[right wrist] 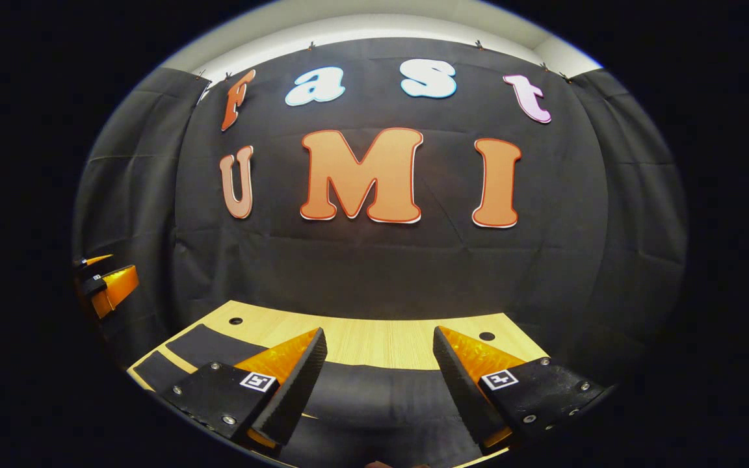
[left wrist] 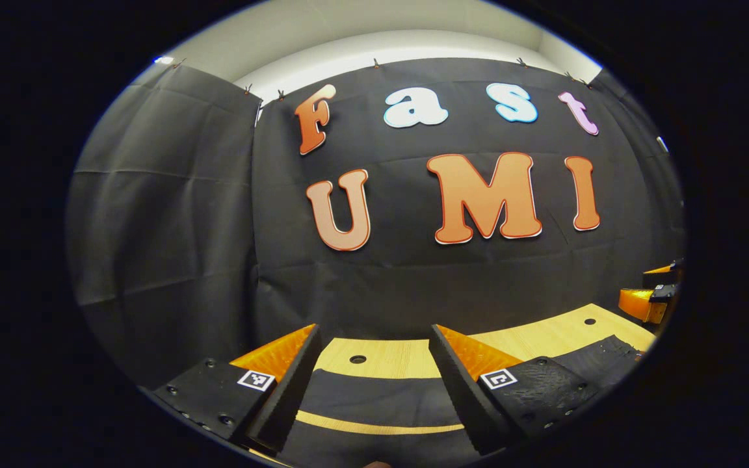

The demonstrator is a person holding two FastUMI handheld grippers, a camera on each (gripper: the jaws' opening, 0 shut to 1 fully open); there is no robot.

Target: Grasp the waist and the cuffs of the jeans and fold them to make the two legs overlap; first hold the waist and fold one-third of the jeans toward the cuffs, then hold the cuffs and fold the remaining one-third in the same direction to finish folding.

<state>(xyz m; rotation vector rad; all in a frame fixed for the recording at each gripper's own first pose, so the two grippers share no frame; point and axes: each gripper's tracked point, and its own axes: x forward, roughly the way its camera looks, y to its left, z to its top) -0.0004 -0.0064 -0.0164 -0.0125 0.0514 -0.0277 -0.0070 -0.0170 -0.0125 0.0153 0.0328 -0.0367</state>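
- The jeans [left wrist: 374, 396] lie flat and dark on the table [left wrist: 530, 338], low in the left gripper view; a pale strip of table shows between two dark bands there, which I take to be the gap between the legs, so they do not yet overlap; which end is waist and which cuffs I cannot tell.
- In the right gripper view the jeans [right wrist: 361, 393] run across the bottom of the frame and off toward the lower left; spread out like this, both ends are within reach.
- The left gripper [left wrist: 374, 383] hangs above the cloth at the bottom centre, fingers wide apart and holding nothing; probably poised to come down on an edge.
- The right gripper [right wrist: 378, 387] is likewise wide and empty, above the jeans at the bottom centre of its view.
- Each gripper shows at the far edge of the other's view, mid-height, so the two are well apart; that suits taking both ends together.
- Folding looks unstarted.
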